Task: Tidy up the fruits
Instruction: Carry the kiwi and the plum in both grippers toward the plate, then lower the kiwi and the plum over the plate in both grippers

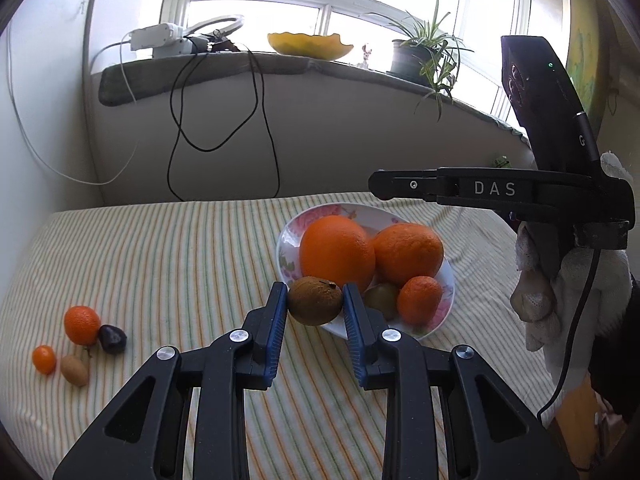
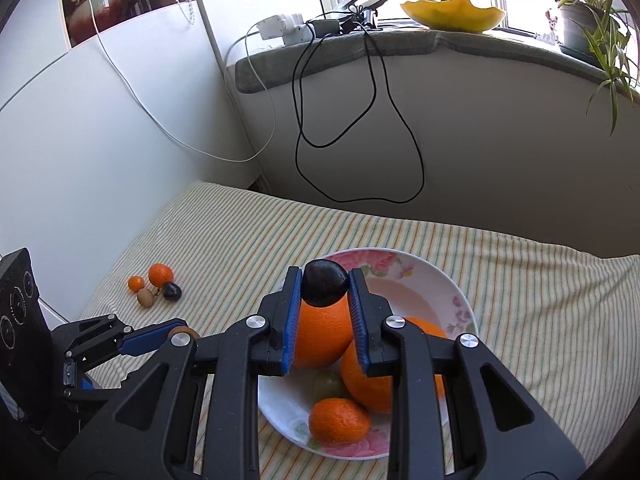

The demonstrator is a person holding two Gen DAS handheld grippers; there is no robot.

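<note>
We had the left tool (image 1: 315, 300) clamped on a kiwi (image 1: 315, 301), hanging at the plate's (image 1: 289, 236) near-left rim. The right tool (image 2: 325, 286) gripped a dark plum (image 2: 325, 283) directly above the big orange (image 2: 322, 334), so it was nearer the drop.

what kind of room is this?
Probably a home, maybe a bedroom or sunroom: a striped cloth over a soft surface, a windowsill with a potted plant, and a floral plate of fruit.
</note>
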